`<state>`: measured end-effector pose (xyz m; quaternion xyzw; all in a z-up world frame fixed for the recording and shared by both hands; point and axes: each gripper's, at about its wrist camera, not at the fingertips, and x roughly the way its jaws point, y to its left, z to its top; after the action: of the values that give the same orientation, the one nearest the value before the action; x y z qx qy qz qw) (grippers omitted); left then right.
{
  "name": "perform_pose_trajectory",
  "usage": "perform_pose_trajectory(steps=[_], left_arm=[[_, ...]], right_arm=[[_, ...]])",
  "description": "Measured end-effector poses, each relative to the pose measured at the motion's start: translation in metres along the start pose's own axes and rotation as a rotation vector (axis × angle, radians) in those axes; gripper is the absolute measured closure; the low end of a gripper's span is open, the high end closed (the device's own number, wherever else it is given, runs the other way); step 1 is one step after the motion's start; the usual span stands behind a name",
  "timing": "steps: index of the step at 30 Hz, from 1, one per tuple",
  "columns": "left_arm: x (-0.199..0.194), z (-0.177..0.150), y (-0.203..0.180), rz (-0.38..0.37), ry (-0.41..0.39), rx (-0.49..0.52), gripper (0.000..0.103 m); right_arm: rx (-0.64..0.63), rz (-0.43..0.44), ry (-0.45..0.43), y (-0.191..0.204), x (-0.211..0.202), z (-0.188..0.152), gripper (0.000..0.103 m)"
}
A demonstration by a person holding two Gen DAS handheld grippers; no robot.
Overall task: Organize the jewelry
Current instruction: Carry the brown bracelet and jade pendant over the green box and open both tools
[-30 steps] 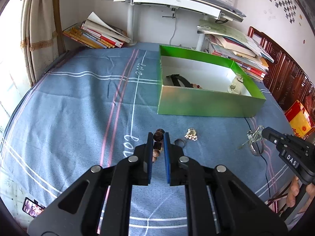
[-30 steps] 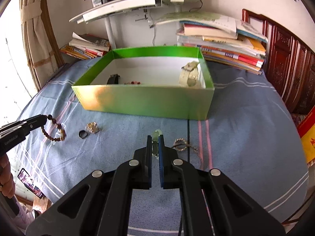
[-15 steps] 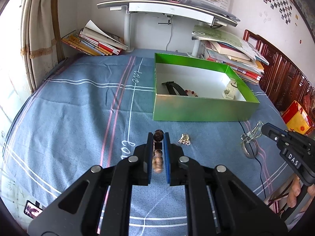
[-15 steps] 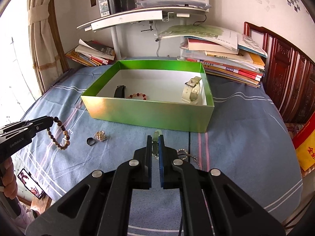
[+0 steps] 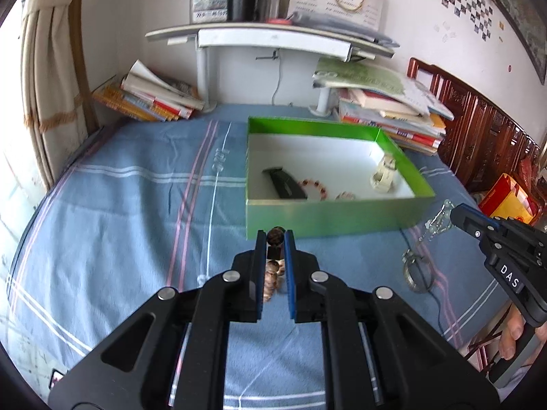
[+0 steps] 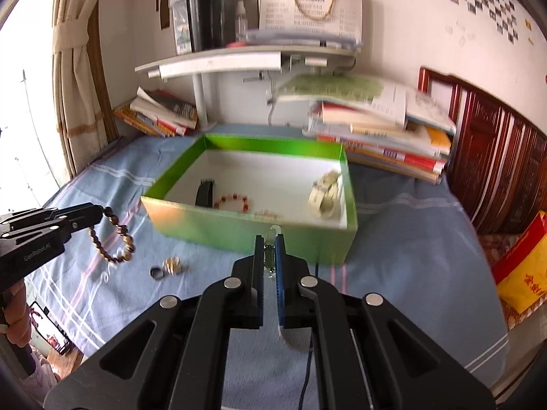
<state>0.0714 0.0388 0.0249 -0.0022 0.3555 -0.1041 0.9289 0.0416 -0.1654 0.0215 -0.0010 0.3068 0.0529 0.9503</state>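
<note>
My left gripper [image 5: 275, 239] is shut on a brown bead bracelet [image 6: 112, 239], which hangs from it in the air left of the green box [image 5: 328, 217]. My right gripper [image 6: 269, 242] is shut on a silver chain piece with a ring [image 5: 418, 270], held above the cloth near the box's right front corner [image 6: 345, 239]. Inside the box lie a black band [image 5: 285, 184], a red bead bracelet [image 5: 316, 186] and a cream watch [image 5: 384, 174]. A small dark ring [image 6: 157, 272] and a gold trinket [image 6: 172, 264] lie on the blue cloth in front of the box.
Stacks of books [image 5: 386, 116] stand behind the box at right and more books [image 5: 147, 99] at the back left. A white shelf [image 5: 273, 39] stands at the back. A wooden headboard [image 6: 495, 174] and a red-yellow bag [image 6: 523, 273] are at right.
Both grippers have risen and drawn back from the cloth, each carrying its piece. The box now sits lower and farther in both views.
</note>
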Motion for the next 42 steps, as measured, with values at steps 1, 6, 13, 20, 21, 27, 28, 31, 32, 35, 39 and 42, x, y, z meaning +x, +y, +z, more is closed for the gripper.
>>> perform_pose_trajectory(steps=[1,6,13,20,21,27,28,31,32,35,39,42], left_arm=[[0.000,0.005,-0.002,-0.002,-0.007,0.006,0.092],[0.004,0.039,-0.015,-0.029,-0.042,0.042,0.092],[0.047,0.087,-0.042,-0.068,-0.040,0.063,0.092],[0.128,0.094,-0.056,-0.096,0.076,0.052,0.092],[0.136,0.091,-0.056,-0.097,0.089,0.050,0.092],[0.152,0.082,-0.056,-0.079,0.123,0.048,0.087],[0.147,0.081,-0.054,-0.072,0.114,0.051,0.078],[0.127,0.077,-0.048,-0.040,0.081,0.057,0.068],[0.115,0.070,-0.044,-0.017,0.070,0.065,0.066],[0.093,0.049,-0.030,0.038,0.055,0.066,0.053],[0.080,0.009,-0.003,0.081,0.085,0.016,0.049],[0.081,-0.017,0.016,0.113,0.135,-0.027,0.044]], right_arm=[[-0.001,-0.001,-0.012,-0.001,-0.002,0.004,0.097],[0.006,-0.001,-0.065,-0.008,0.000,0.038,0.097],[0.036,-0.031,0.020,-0.019,0.062,0.060,0.097],[0.047,-0.033,0.158,-0.023,0.123,0.044,0.097],[0.046,-0.033,0.168,-0.022,0.127,0.042,0.097],[0.070,-0.026,0.160,-0.025,0.127,0.036,0.080],[0.084,-0.012,0.147,-0.028,0.118,0.035,0.073],[0.095,-0.017,0.110,-0.037,0.087,0.029,0.067],[0.102,-0.019,0.100,-0.041,0.077,0.024,0.065],[0.131,-0.037,0.105,-0.056,0.054,0.002,0.062],[0.145,-0.039,0.191,-0.059,0.047,-0.041,0.062],[0.099,0.016,0.257,-0.043,0.051,-0.066,0.062]])
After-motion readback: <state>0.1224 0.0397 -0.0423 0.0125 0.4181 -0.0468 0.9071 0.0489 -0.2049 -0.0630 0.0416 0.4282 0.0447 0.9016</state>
